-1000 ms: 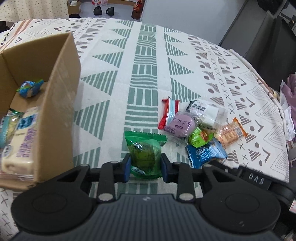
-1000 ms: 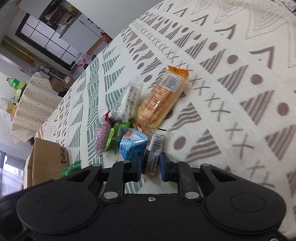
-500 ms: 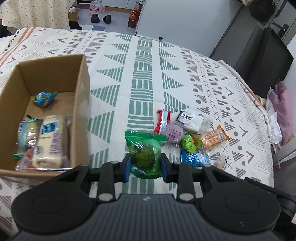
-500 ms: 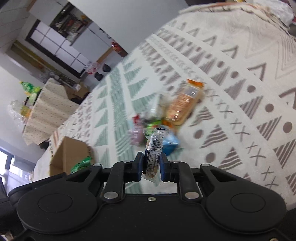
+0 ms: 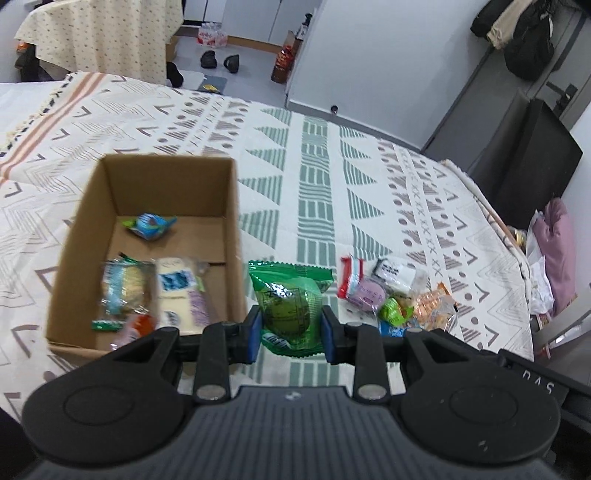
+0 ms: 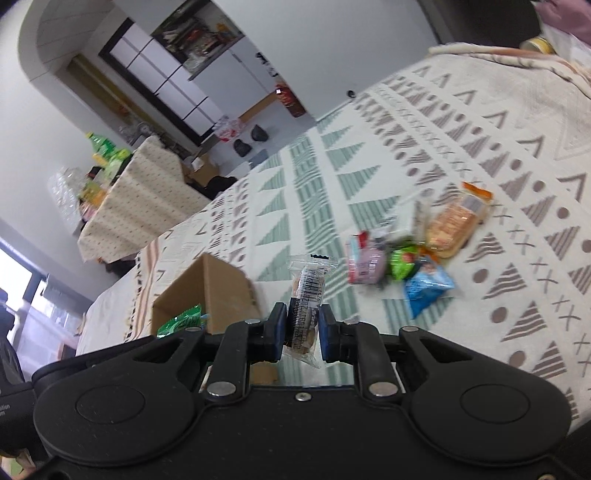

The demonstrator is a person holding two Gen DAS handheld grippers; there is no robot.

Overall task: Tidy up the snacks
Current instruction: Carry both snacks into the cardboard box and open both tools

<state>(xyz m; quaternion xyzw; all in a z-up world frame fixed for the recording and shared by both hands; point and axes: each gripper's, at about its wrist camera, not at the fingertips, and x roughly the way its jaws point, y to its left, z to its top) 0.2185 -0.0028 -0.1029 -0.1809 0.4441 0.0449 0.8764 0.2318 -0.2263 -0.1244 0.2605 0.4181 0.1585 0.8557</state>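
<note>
We note the left gripper [image 5: 291, 334] pinching a green snack packet [image 5: 290, 306], the cardboard box [image 5: 155, 236] just left of it in frame. The right gripper [image 6: 303, 332] pinches a clear-wrapped snack [image 6: 306, 310], long axis upright; the box [image 6: 207, 295] lies further left, nearer the left hand.

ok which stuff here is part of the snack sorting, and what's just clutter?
Job: cardboard box; green snack pack in left gripper; clear-wrapped snack in right gripper; snack pile.

Clutter: shoes; hanging coats; spotted tablecloth.

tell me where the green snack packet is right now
In the left wrist view the green snack packet sits pinched in the left gripper, held above the patterned cloth between the cardboard box on its left and the snack pile on its right.
</note>
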